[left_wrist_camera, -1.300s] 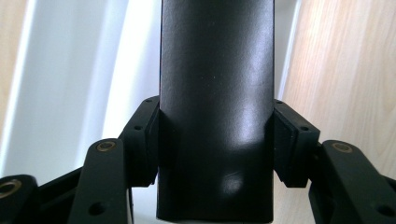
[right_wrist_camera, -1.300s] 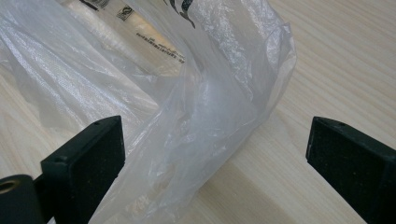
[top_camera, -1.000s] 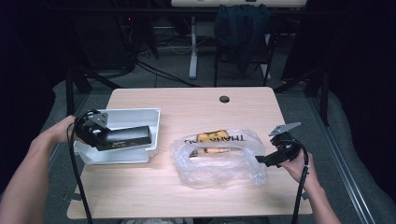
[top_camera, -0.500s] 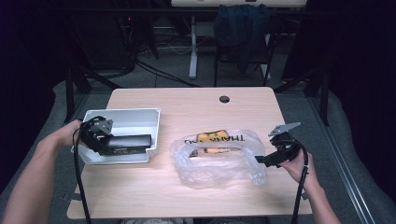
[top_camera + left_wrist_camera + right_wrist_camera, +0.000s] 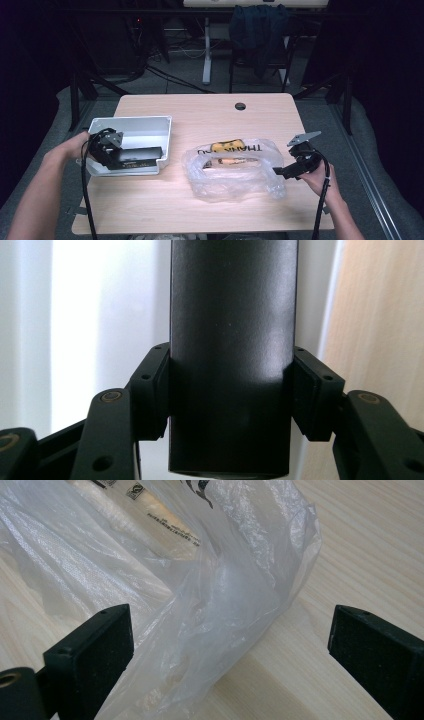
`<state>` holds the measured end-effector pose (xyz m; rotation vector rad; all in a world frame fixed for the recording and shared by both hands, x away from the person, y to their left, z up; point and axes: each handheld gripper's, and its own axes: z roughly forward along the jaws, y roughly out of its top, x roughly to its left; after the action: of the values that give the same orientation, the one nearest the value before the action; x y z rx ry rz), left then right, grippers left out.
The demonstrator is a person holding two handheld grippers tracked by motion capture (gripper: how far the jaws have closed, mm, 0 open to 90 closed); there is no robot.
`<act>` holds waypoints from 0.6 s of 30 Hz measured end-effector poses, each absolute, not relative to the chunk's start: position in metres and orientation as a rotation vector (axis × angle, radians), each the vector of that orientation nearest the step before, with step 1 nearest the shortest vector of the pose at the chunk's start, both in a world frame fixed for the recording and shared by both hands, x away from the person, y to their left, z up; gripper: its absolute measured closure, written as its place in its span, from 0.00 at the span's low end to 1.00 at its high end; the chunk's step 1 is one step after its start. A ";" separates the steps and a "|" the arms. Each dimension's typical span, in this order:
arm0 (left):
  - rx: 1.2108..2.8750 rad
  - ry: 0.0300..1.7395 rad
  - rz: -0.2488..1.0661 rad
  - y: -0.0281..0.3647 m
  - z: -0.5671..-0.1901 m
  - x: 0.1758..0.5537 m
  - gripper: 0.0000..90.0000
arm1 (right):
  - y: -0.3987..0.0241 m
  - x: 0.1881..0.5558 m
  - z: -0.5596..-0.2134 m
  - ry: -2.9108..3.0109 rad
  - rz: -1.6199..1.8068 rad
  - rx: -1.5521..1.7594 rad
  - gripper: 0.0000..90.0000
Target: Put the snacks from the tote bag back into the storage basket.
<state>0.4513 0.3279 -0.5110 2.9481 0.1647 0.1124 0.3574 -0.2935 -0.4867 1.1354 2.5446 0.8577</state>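
Observation:
A long black box (image 5: pixel 136 154) hangs low over the white tray (image 5: pixel 132 127) at the table's left, and my left gripper (image 5: pixel 114 155) is shut on its near end. In the left gripper view the black box (image 5: pixel 230 355) runs straight up between the pads (image 5: pixel 154 390), with the white tray (image 5: pixel 90 315) behind it. At the middle right lies a clear plastic bag (image 5: pixel 235 169) with black lettering and a yellow item inside. My right gripper (image 5: pixel 278 171) stands open at the bag's right end. In the right gripper view crumpled plastic bag (image 5: pixel 200 605) film sits between the spread fingers (image 5: pixel 90 655).
The wooden table (image 5: pixel 210 215) has a round cable hole (image 5: pixel 240 106) near its far edge. Bare wood lies in front of the tray and bag. Beyond the table stand a chair with dark cloth (image 5: pixel 260 25) and a desk leg (image 5: pixel 206 50).
My left gripper has drawn the black box leftward and slightly toward the person over the tray. The right gripper and the bag have stayed put.

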 end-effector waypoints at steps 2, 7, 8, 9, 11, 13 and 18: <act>2.951 0.171 0.114 0.328 -0.512 0.452 0.47 | -0.293 0.357 -0.486 2.543 0.847 1.134 0.04; 2.983 0.255 0.074 0.324 -0.513 0.454 0.35 | -0.294 0.358 -0.486 2.547 0.845 1.132 0.04; 2.983 0.278 0.073 0.323 -0.512 0.454 0.30 | -0.294 0.358 -0.487 2.543 0.849 1.134 0.04; 2.973 0.281 0.081 0.322 -0.510 0.453 0.26 | -0.294 0.358 -0.487 2.538 0.850 1.137 0.04; 2.968 0.290 0.138 0.322 -0.506 0.450 0.20 | -0.294 0.357 -0.488 2.532 0.859 1.141 0.04; 2.955 0.318 0.183 0.321 -0.500 0.448 0.10 | -0.295 0.356 -0.486 2.537 0.855 1.131 0.04; 2.826 0.399 0.285 0.325 -0.475 0.439 0.02 | -0.295 0.355 -0.484 2.522 0.862 1.129 0.04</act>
<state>0.4394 0.3247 -0.4754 2.8264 0.3993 0.2855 0.3546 -0.2949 -0.4844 1.1289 2.5216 0.8618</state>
